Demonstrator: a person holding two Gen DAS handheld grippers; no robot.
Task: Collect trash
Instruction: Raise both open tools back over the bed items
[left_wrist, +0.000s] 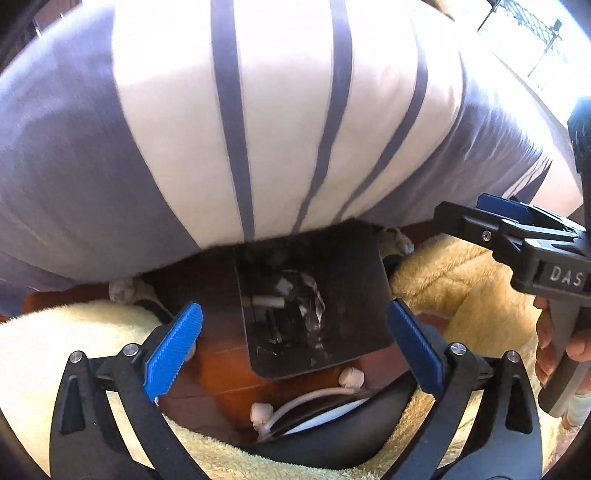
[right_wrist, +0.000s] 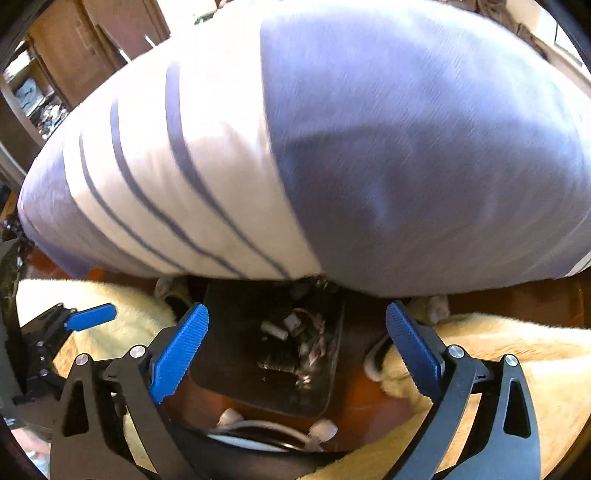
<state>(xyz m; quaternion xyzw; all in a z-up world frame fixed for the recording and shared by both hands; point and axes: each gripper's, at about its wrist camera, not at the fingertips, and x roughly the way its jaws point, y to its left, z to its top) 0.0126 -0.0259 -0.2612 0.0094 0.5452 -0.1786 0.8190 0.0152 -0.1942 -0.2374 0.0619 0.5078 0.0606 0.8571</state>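
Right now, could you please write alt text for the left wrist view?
A dark bin holding paper scraps sits between the open left gripper, under a large striped pillow. The right gripper reaches in from the right.

Black tool (left_wrist: 295, 343), ribbed blue pads (left_wrist: 173, 350)

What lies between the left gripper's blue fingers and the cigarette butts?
In the left wrist view, only the dark tray under the cigarette butts and reddish wood floor; left gripper open.
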